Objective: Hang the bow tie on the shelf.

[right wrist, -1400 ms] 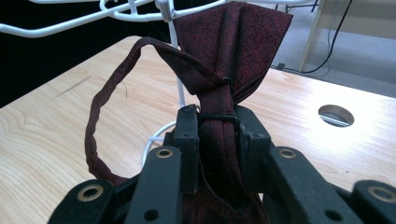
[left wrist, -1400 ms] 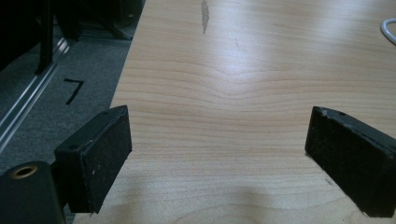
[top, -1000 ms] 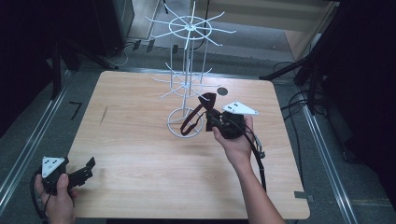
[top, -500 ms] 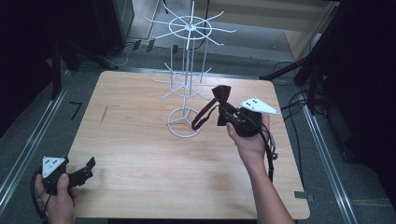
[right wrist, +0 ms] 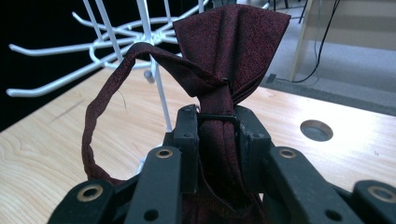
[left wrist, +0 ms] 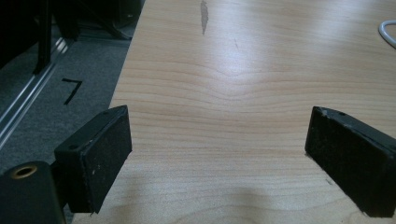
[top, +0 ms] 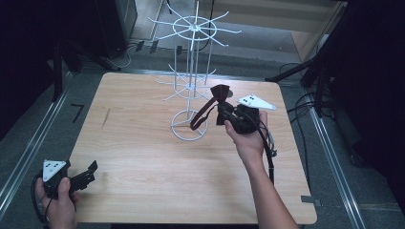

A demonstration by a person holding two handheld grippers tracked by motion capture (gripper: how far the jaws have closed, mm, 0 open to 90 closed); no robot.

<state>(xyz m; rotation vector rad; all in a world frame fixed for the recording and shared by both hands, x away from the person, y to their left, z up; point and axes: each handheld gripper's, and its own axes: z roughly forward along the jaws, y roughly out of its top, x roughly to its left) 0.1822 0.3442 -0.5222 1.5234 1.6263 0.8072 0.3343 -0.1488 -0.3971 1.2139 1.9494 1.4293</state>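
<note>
Left hand (top: 58, 198): at the near left corner of the worktop (top: 143, 157), well apart from the wire rack; the forearm comes in from the near edge.
Left gripper (top: 88, 172): one, lying low over the worktop, pointed toward the rack; the jaws are spread wide and between them is bare wood, as the left gripper view (left wrist: 219, 154) shows.
Right hand (top: 248, 138): to the right of the rack base, raised above the worktop; the forearm runs up from the near edge, the wrist bent so that the gripper points toward the rack.
Right gripper (top: 223, 112): one, just beside the rack on its right; the jaws are pressed together on the middle knot of the bow tie, seen clearly in the right gripper view (right wrist: 215, 140).
Bow tie (top: 219, 93): one, dark red, held in the air beside the rack pole; its fan stands above the jaws (right wrist: 233, 46).
Strap (top: 199, 117): one loop, hanging from the bow tie toward the rack base (right wrist: 100, 121).
Wire rack (top: 193, 76): one, white, upright on the far middle of the worktop, with a ring base and two tiers of hooks.
Hole (right wrist: 316, 130): one round hole in the worktop, behind the bow tie, right of the rack.
</note>
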